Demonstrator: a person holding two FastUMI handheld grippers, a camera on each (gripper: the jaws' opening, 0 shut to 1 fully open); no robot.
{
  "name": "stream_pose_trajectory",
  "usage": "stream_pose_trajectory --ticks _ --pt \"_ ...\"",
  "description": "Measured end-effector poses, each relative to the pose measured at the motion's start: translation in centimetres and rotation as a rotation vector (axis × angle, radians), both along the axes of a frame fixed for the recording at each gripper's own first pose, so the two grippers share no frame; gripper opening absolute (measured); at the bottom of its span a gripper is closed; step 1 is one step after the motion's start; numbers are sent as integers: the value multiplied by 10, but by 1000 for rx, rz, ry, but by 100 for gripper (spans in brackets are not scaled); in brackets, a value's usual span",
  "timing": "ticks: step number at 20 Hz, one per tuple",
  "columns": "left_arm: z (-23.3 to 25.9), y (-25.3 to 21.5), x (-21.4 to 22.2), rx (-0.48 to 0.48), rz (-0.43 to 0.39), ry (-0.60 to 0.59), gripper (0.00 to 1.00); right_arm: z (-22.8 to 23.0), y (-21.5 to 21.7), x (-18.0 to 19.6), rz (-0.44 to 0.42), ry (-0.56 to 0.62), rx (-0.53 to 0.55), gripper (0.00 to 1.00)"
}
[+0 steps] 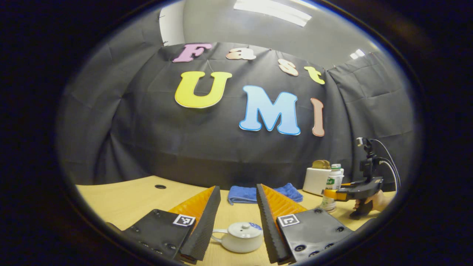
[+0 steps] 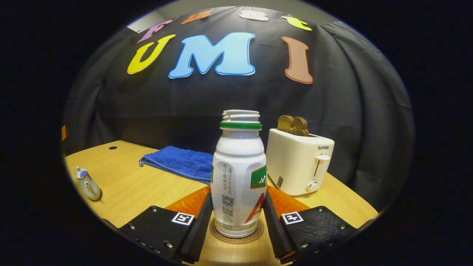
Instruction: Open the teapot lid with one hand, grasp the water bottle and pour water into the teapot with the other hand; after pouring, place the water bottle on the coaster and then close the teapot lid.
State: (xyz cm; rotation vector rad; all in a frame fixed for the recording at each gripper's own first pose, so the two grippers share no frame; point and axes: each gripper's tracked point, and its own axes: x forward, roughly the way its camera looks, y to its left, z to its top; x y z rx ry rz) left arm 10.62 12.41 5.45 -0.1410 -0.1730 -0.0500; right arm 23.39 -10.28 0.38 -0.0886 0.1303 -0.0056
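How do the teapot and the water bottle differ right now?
The teapot is squat and lidded; the water bottle is tall with its neck uncapped. The bottle stands on a coaster; the teapot sits on the table. The right tool brackets the bottle; the left tool hangs open above the teapot. Both are white.

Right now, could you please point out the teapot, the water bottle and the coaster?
teapot (image 1: 242, 238): left gripper view, on its body.
water bottle (image 2: 238, 173): right gripper view, on its body.
coaster (image 2: 236, 238): right gripper view, on its front rim.

So the wooden tabletop (image 2: 147, 192) had a folded blue towel (image 2: 177, 162), white toaster (image 2: 297, 166), small teapot (image 1: 242, 237), and a coaster (image 2: 236, 232) under the water bottle (image 2: 238, 177).
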Motion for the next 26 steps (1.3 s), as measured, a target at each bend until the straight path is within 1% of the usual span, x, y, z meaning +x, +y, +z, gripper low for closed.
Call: stream_pose_trajectory --ticks 4,5,7,8,9,11,12,14,15,17,18,19,21,23,26 --pt "-3 -3 0 3 -10 10 67 -2 -1 2 -6 1 -3 71" --pt "-5 -4 1 5 -13 14 67 -2 -2 0 -8 6 -6 73" --pt "-4 -4 1 7 -11 15 67 1 -1 -2 -11 8 -7 75" --pt "-3 -5 0 6 -12 11 67 5 -1 -4 -11 -3 1 80" --pt "-2 -4 -1 4 -11 7 67 11 0 -6 -8 -15 12 89" --pt "0 -5 -2 2 -17 1 67 19 -1 -10 -11 -37 26 89" --pt "1 -4 -2 3 -11 -2 79 23 -2 -12 -13 -43 22 89" --pt "3 -3 -4 8 -7 -12 84 28 -4 -19 -24 -53 8 89" --pt "4 -3 -6 11 -4 -19 84 29 -9 -24 -43 -43 -3 89" --pt "9 -5 -9 19 -6 -39 92 35 -19 -43 -86 -30 -14 90" --pt "12 -5 -13 28 -2 -51 96 44 -19 -56 -90 -46 -4 92" --pt "15 -4 -13 36 3 -64 100 54 -19 -72 -95 -61 15 92" --pt "17 -6 -18 51 10 -67 99 68 -15 -104 -91 -103 42 92" --pt "16 -12 -33 34 8 -51 99 72 -6 -134 -70 -122 55 92" --pt "0 -34 -57 13 -2 3 99 51 25 -170 -17 -98 115 94"
